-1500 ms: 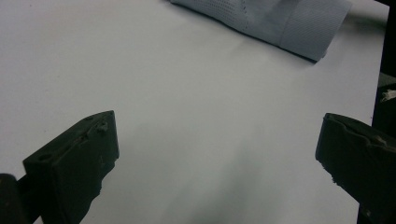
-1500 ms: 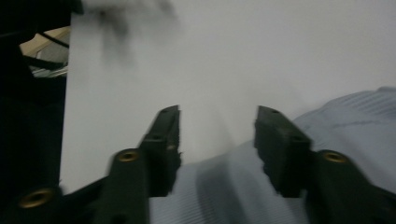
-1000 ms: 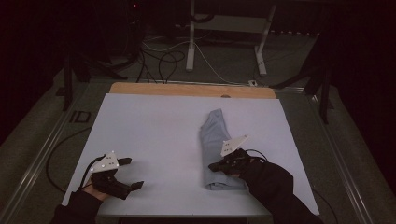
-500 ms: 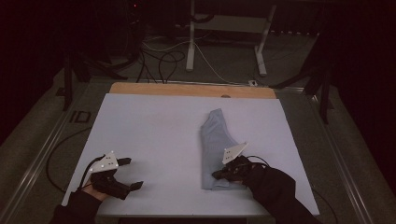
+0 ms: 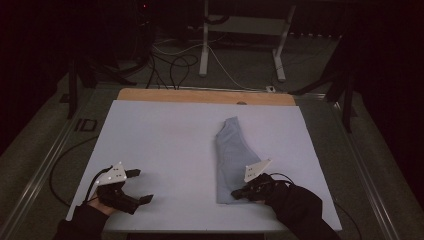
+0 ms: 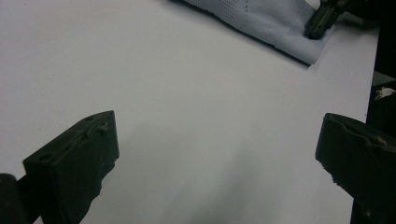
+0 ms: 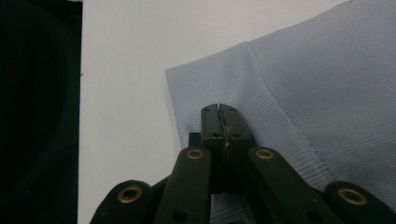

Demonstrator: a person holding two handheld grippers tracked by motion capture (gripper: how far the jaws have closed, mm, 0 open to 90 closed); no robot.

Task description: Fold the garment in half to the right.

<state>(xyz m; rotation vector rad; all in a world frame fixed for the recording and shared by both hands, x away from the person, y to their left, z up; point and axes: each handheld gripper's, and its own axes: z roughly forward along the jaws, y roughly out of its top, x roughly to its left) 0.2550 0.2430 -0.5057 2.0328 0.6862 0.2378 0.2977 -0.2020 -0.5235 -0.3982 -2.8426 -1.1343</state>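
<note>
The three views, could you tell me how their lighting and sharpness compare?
High view: dim, dark surroundings, the white table sheet lit. Left gripper view: soft shadow between its blurred open jaws. Right gripper view: the pale blue ribbed folded cloth is sharp, the right claw shut at its edge.

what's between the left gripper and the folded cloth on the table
Nothing visible. The left gripper sits open at the near left of the table, and bare white surface runs from it across to the folded light blue cloth. The right gripper is shut at the cloth's near end, on the far side of that path.
</note>
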